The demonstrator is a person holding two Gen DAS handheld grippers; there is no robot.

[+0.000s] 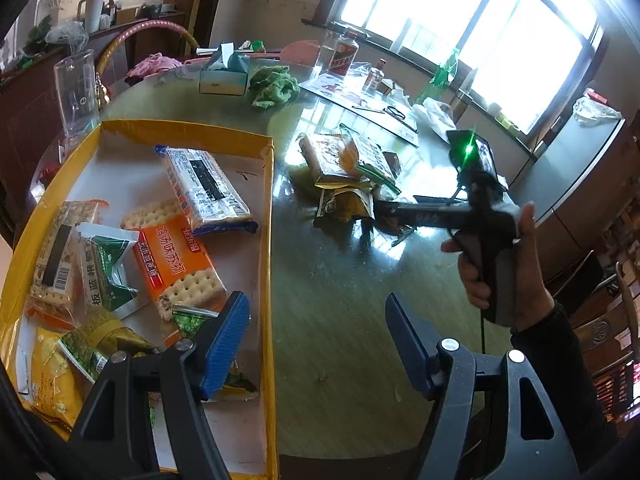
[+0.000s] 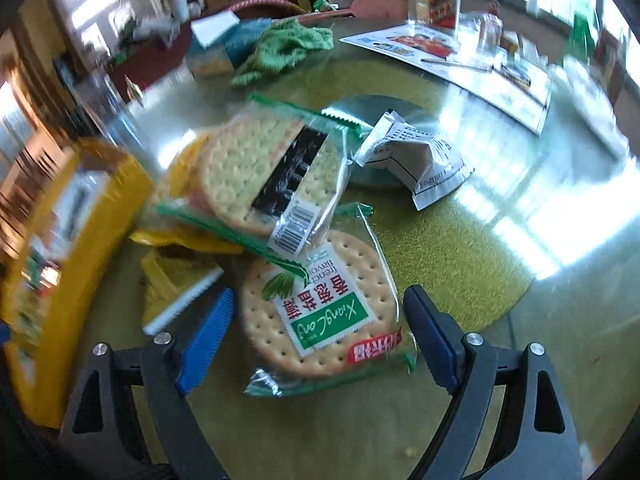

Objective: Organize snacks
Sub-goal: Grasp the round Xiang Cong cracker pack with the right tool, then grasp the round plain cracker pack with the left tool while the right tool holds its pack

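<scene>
Sorting is mid-way. Your yellow box (image 1: 268, 240) already holds several packs: an orange cracker pack (image 1: 176, 264), a clear-wrapped cracker pack (image 1: 208, 188), a green-and-white sachet (image 1: 106, 268) and a few more at the near end. A small pile of loose snacks (image 1: 344, 172) lies on the table (image 1: 340, 300), well apart from the box wall.

Left gripper (image 1: 316, 344): jaws wide apart, nothing between them. It hangs over the box's right wall, one finger above the box, the other above bare table.

Right gripper (image 2: 320, 336): jaws also wide apart and not gripping. They straddle a round cracker pack with a green label (image 2: 320, 312), which lies flat on the table between the pads. Whether the pads touch the wrapper yet, you cannot tell; there looks to be a gap on both sides.

Behind it, a second round cracker pack (image 2: 276, 176) leans over a yellow pack (image 2: 172, 280), its lower edge overlapping the near pack's top. A white sachet (image 2: 416, 160) sits just beside, to the right. The right view is smeared at the edges, the box (image 2: 52, 264) included.

Step in hand, by my reading: picking the near round pack. The next move calls for lowering until the pads flank the biscuit stack, then closing gently; crackers break. Lift clear of the overlapping pack before swinging left to the box.
</scene>
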